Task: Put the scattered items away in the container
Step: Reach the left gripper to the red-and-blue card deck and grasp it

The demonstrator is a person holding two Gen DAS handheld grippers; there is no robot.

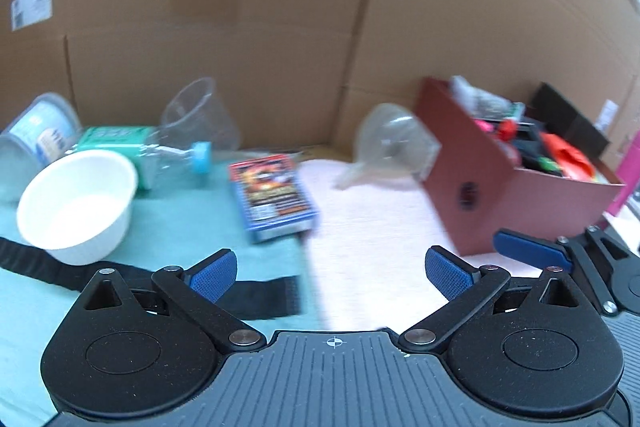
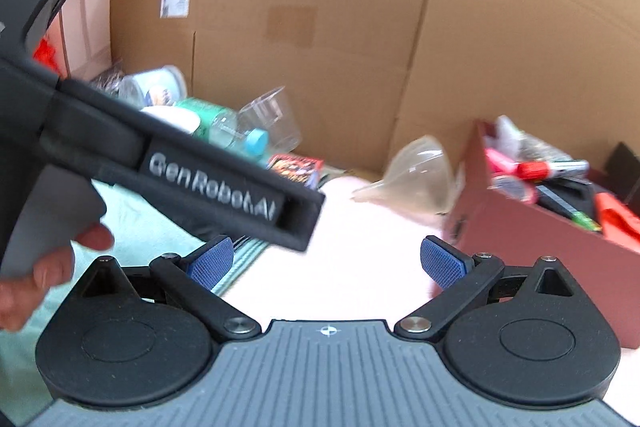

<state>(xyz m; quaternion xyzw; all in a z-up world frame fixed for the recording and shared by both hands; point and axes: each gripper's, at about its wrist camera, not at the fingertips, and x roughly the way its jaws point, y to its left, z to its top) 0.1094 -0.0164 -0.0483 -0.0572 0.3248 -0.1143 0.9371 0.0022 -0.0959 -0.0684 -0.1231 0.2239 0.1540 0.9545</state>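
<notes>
My left gripper [image 1: 331, 273] is open and empty above the seam of the green and pink cloths. My right gripper [image 2: 326, 263] is open and empty over the pink cloth; one of its blue fingers [image 1: 528, 249] shows at the right of the left wrist view. The brown box [image 1: 500, 195] [image 2: 540, 243] at the right holds several items. A clear funnel [image 1: 390, 147] [image 2: 416, 171] lies beside it. A card pack [image 1: 274, 197], white bowl [image 1: 78, 205], clear bottle with blue cap [image 1: 180, 157], clear cup [image 1: 200, 115], green box [image 1: 116, 141] and round tub [image 1: 38, 131] lie at the left.
Cardboard walls [image 1: 280, 7] close off the back. A black strap [image 1: 256, 297] lies on the green cloth in front of my left gripper. The left gripper's body [image 2: 200, 171] and the hand holding it cross the left of the right wrist view.
</notes>
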